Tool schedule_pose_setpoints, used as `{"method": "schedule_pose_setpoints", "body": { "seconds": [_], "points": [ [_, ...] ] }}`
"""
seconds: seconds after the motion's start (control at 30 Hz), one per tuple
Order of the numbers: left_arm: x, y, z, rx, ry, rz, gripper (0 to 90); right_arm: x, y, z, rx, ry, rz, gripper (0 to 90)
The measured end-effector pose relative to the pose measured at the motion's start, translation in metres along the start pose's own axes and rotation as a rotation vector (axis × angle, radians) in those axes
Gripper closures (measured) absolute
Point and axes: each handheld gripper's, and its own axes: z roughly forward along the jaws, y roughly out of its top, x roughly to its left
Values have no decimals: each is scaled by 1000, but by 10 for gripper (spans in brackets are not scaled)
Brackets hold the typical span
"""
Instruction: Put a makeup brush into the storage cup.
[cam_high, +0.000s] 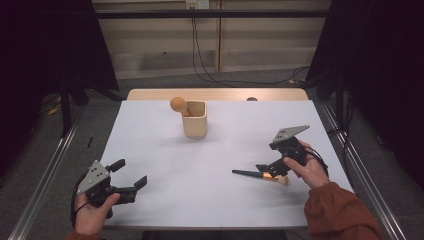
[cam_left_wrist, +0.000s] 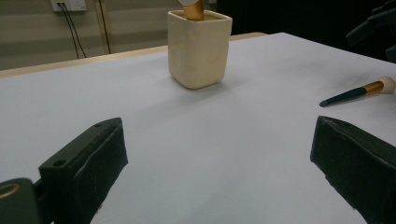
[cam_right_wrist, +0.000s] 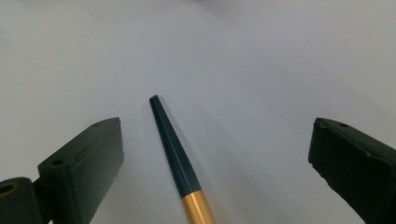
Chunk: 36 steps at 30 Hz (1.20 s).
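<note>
White surface (cam_high: 200, 165) sat in a dim room with one cream cup (cam_high: 194, 119) toward its far side, holding one round-headed brush (cam_high: 178, 105). A second brush (cam_high: 260, 175) lay flat right of the cup, easy to grab. The right claw (cam_high: 270, 169) hung over it, jaws apart. The left claw (cam_high: 131, 175) idled, also apart.

Dim room: white table (cam_high: 165, 150), grey floor (cam_high: 240, 80), beige wall (cam_high: 150, 35) with cables (cam_high: 200, 60).
</note>
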Motion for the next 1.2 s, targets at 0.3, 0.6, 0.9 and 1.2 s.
{"method": "schedule_pose_setpoints", "body": {
  "seconds": [0.3, 0.6, 0.9, 1.2],
  "points": [
    [0, 0, 3, 4, -8, -2, 36, -3, 1, 4, 130, 48, -25, 35],
    [0, 0, 2, 7, -7, -1, 36, -7, 0, 7, 266, 56, -50, 47],
    [0, 0, 2, 8, -9, 1, 36, -2, 4, 17, 415, 95, -122, 52],
    [-1, 0, 3, 12, -11, 7, 36, -1, 3, 21, 505, 113, -193, 122]
  ]
}}
